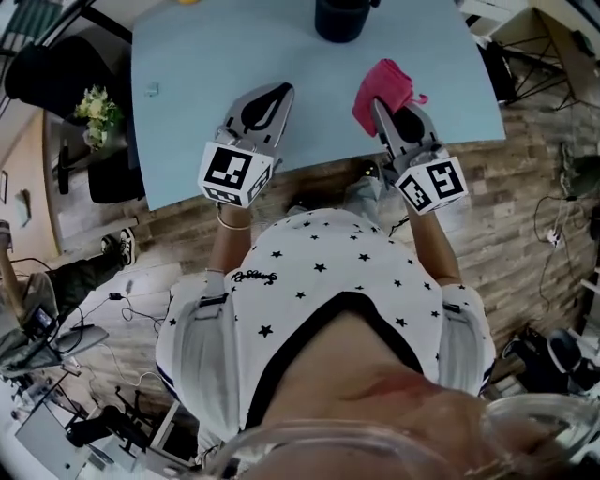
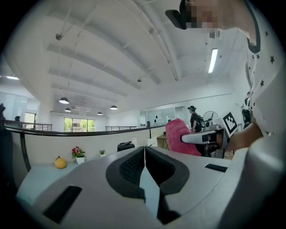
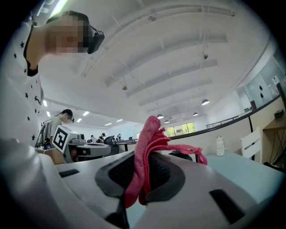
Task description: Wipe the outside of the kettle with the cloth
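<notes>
Cloth [image 1: 384, 82] 1, clamped in right gripper [image 1: 382, 109] fingers | left gripper [image 1: 282, 92] fingers together | kettle [image 1: 341, 18] 1

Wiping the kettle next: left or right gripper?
Right. The right gripper is shut on the cloth, and the kettle stands just ahead of it. The left gripper is shut on nothing.

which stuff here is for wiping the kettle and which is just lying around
For the job: fluffy pink cloth, clamped in the right tongs; dark rounded kettle.
Lying about: small yellow fruit; potted red flowers; white bottle.
</notes>
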Demonstrator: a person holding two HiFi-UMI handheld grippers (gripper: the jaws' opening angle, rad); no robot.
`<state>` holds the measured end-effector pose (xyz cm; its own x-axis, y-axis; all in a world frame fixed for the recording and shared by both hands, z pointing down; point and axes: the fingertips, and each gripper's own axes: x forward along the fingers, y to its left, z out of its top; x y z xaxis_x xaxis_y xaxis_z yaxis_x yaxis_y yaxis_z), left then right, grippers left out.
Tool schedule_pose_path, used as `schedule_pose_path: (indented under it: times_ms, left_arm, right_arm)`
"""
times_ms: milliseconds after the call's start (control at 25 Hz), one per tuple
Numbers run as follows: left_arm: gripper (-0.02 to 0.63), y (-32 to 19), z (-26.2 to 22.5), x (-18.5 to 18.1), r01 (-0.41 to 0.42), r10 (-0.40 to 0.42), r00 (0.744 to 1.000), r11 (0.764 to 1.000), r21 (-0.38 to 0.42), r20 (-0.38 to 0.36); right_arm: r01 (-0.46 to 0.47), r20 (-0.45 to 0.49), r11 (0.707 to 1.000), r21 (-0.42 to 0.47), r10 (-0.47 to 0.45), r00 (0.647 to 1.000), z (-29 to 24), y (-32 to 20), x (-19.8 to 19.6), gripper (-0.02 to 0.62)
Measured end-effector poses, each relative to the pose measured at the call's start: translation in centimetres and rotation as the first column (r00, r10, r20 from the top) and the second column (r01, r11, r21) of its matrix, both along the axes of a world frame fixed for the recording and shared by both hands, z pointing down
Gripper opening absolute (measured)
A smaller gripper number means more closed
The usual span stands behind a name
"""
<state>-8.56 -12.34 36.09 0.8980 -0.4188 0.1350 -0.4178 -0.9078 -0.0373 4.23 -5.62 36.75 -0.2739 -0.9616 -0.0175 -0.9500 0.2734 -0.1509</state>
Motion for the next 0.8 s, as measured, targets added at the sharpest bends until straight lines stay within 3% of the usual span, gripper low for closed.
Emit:
schedule_pose_path:
  times_ms: [440, 560, 800]
  left_arm:
    - [0.031, -2.7, 0.4, 6.5, 0.233, -0.233, 0.972, 0.972, -0.008, 0.006]
    - [0.029, -3.0, 0.3, 8.7, 0.267, -0.267, 0.963, 0.964, 0.017, 0.026]
    - [0.03, -3.7, 0.3, 10.5, 0.349, -0.349, 0.937, 0.937, -0.008, 0.014]
  right_arm:
    - [0.221, 0.006, 0.975, -0.022, -0.221, 0.975, 0.8, -5.3, 8.0, 0.054]
    - [0.251, -0.007, 0.967, -0.031, -0.252, 0.968, 1.3, -6.2, 10.3, 0.054]
    - [0.313, -0.059, 0.947, -0.068, -0.317, 0.947, 2.7, -8.7, 13.1, 0.054]
